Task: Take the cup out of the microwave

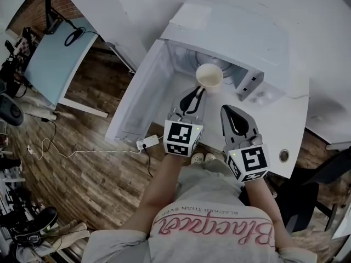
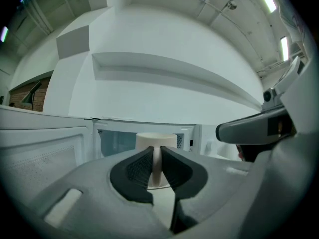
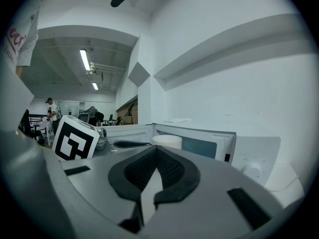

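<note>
Left gripper (image 1: 196, 90) (image 2: 156, 153): jaws drawn in to a narrow slit, dark ribbed pads clamped on the thin vertical handle (image 2: 157, 167) of the cup (image 1: 209, 76) (image 2: 156, 139). Cup is cream, upright and open-topped. It sits at the mouth of the microwave (image 1: 236, 37), just past the jaw tips, with the cavity behind it. Cannot tell whether its base rests on the oven floor or hangs clear.

Right gripper (image 1: 227, 111) (image 3: 156, 151): jaws together, tips meeting, nothing between them. It is level with the left gripper and just to its right, short of the oven front and apart from the cup. From its own view the cup's rim (image 3: 167, 141) shows beyond the pads, with the left gripper's marker cube (image 3: 75, 138) off to the side.

Microwave door (image 1: 140, 92) is swung fully open to the left. The oven is white, with its control panel on the right side, and stands on a white table (image 1: 290, 119).

Below the table edge there is a wooden floor (image 1: 82, 163) with a white power strip (image 1: 147, 143) and a trailing cable. A second table with a pale blue top (image 1: 55, 59) stands well apart at upper left.
</note>
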Available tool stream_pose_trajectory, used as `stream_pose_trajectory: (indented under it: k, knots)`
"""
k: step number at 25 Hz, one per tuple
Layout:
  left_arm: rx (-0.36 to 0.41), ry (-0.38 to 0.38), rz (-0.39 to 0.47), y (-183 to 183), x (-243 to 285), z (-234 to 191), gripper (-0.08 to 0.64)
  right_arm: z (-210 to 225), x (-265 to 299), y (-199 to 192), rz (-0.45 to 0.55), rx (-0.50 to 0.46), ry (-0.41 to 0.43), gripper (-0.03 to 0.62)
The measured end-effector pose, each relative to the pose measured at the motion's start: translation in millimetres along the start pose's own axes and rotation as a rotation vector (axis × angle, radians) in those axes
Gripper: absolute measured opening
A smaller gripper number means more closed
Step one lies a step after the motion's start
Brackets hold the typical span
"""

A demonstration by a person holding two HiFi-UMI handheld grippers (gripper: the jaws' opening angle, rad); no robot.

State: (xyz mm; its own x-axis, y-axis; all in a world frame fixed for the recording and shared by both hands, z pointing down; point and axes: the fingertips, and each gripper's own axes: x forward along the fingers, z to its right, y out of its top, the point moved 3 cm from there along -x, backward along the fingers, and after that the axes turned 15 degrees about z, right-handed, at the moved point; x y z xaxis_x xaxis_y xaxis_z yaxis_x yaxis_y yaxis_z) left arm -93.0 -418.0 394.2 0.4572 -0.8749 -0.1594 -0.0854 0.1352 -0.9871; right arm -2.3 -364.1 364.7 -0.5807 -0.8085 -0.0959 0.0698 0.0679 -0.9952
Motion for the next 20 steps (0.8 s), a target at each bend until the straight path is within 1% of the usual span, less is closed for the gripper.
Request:
stream_pose_trajectory:
  k: [5, 9, 13, 17, 20]
  knots:
    - [-0.026, 0.027, -0.001, 13.0, -7.4, 6.6, 0.051, 0.0, -0.6, 6.3, 0.027, 0.007, 0.032, 0.009]
    - [0.001, 0.024, 0.001, 21.9, -15.2, 15.5, 0.051, -0.6, -2.4, 13.9, 0.055, -0.034, 0.065, 0.009]
    - [0.024, 0.027, 0.021, 33.0, -22.9, 20.1, 0.051, 1.6, -3.4, 21.2, 0.09, -0.021, 0.07, 0.009]
    - [0.043, 0.035, 0.04, 43.4, -26.1, 24.8, 0.051, 8.1, -8.1, 23.2, 0.097, -0.025, 0.078, 0.009]
    - [0.056, 0.02, 0.054, 51.4, -26.6, 30.6, 0.051, 13.3, -10.5, 25.1, 0.108, -0.026, 0.07, 0.009]
